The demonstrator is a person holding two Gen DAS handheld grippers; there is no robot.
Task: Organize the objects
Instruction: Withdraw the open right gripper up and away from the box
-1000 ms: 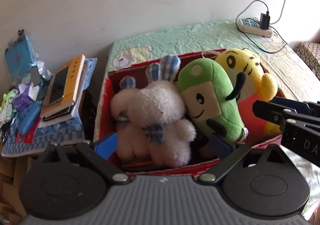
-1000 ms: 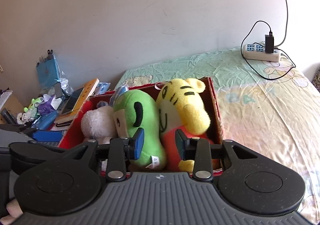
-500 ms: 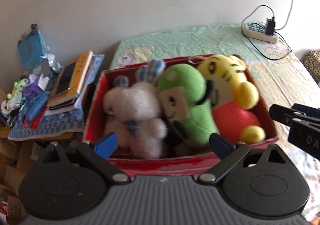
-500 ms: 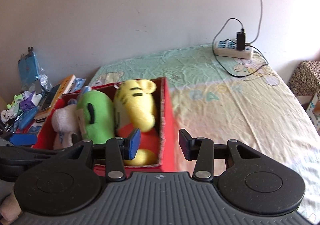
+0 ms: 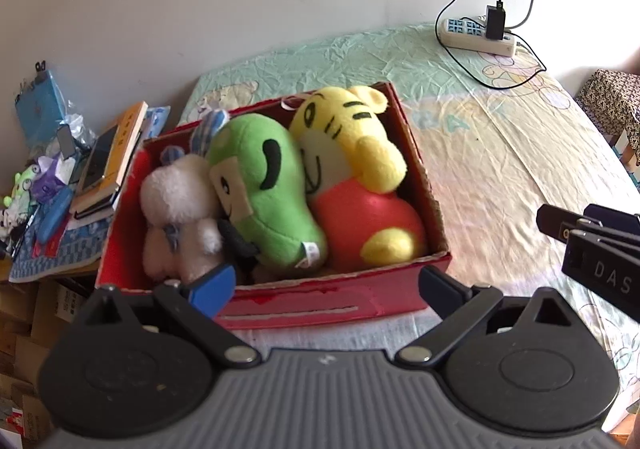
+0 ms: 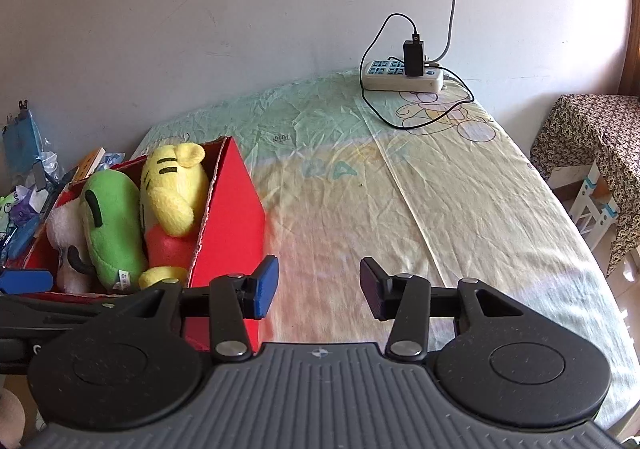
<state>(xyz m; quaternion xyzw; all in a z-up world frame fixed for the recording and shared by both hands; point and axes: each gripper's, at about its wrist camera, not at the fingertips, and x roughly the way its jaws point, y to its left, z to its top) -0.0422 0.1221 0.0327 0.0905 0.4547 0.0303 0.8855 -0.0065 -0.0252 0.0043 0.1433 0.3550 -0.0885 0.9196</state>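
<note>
A red cardboard box [image 5: 424,181] sits on the bed and holds three plush toys: a white bunny [image 5: 176,209], a green one [image 5: 264,189] and a yellow tiger with a red belly [image 5: 352,153]. My left gripper [image 5: 324,289] is open and empty, hovering just before the box's near wall. In the right wrist view the box [image 6: 236,209] with the green plush [image 6: 112,221] and tiger [image 6: 172,189] lies at the left. My right gripper [image 6: 318,285] is open and empty over bare bedsheet, right of the box.
A power strip [image 6: 404,75] with a black charger and cables lies at the bed's far edge by the wall. Books and clutter [image 5: 108,161] pile on a stand left of the box. A patterned-cloth stand [image 6: 592,137] is beyond the bed's right edge.
Both grippers have pulled back and up from the box. The right gripper has swung right, away from the tiger, and its jaws have opened wider. The toys stay in the box.
</note>
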